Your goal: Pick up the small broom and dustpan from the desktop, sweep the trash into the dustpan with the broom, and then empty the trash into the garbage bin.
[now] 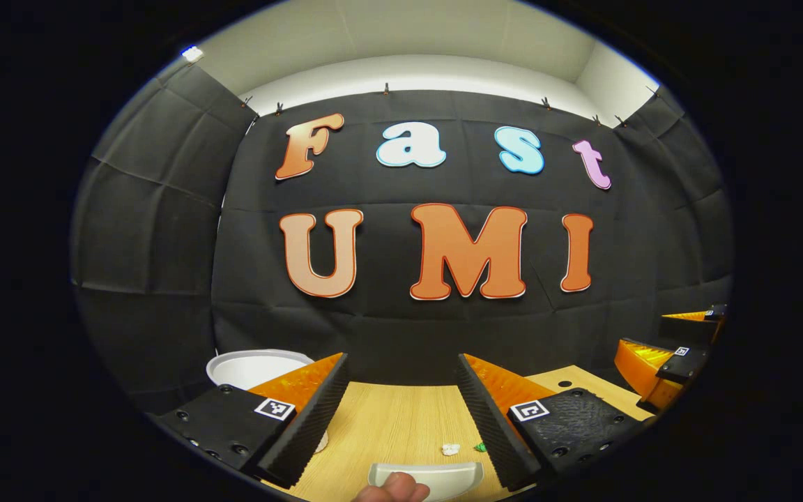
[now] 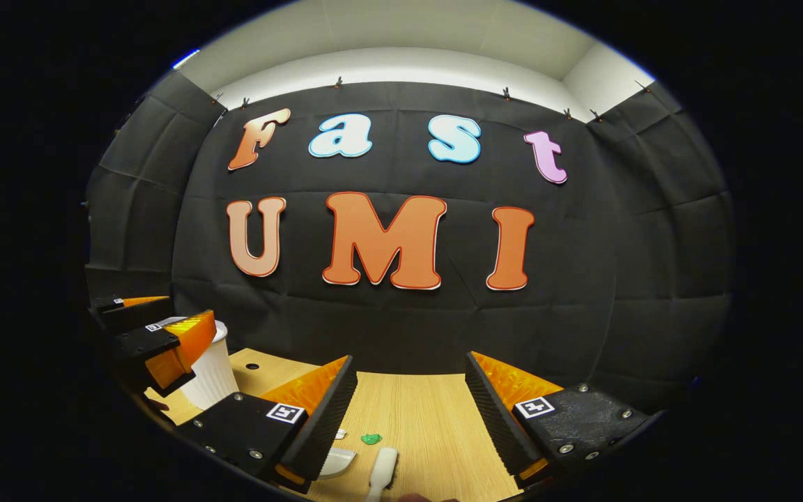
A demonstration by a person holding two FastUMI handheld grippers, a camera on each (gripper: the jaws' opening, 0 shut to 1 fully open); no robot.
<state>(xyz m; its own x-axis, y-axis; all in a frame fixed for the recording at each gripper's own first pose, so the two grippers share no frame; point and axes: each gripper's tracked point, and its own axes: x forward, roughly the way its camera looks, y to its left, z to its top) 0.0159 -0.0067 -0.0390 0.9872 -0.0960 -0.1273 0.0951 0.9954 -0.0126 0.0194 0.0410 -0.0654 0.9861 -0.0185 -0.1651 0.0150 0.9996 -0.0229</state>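
While both my grippers [image 1: 401,411] [image 2: 408,411] hover wide open, I risk scattering trash [image 1: 450,450] grabbing the dustpan [image 1: 426,475].

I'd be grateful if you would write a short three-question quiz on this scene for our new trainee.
1. True or false: the left tool is shut on the dustpan.
2. Which colour is the scrap lying beyond the broom handle on the table? A red, B green, C blue.
3. Fill in: the white ribbed garbage bin stands at the table's ____ edge.

Key: 1 false, both tools are open and hold nothing. 2 B. 3 left, in the right gripper view.
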